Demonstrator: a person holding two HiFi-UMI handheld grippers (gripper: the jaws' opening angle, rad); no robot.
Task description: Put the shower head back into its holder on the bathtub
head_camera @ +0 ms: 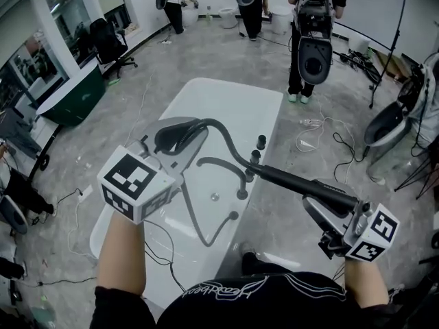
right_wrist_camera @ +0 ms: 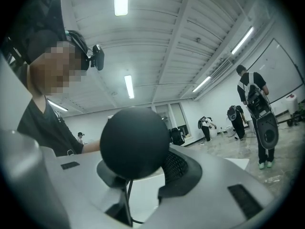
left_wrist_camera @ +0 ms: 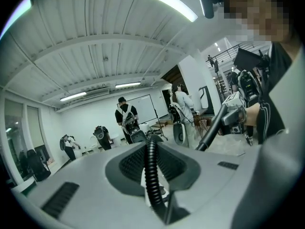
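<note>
Two left fingers [left_wrist_camera: 71,190] on hose [left_wrist_camera: 151,175]; right fingers [right_wrist_camera: 248,194] on shower head [right_wrist_camera: 135,143]

Three people [head_camera: 252,5] stand in the background; a green tub [head_camera: 72,98], office chair [head_camera: 110,43] and cables [head_camera: 310,123] sit nearer.

Over the bathtub [head_camera: 233,98]: the shower head [head_camera: 295,182]
It lies above the right rim, in the right gripper [head_camera: 322,211]; its hose [head_camera: 223,134] runs left into the left gripper [head_camera: 180,136].
</note>
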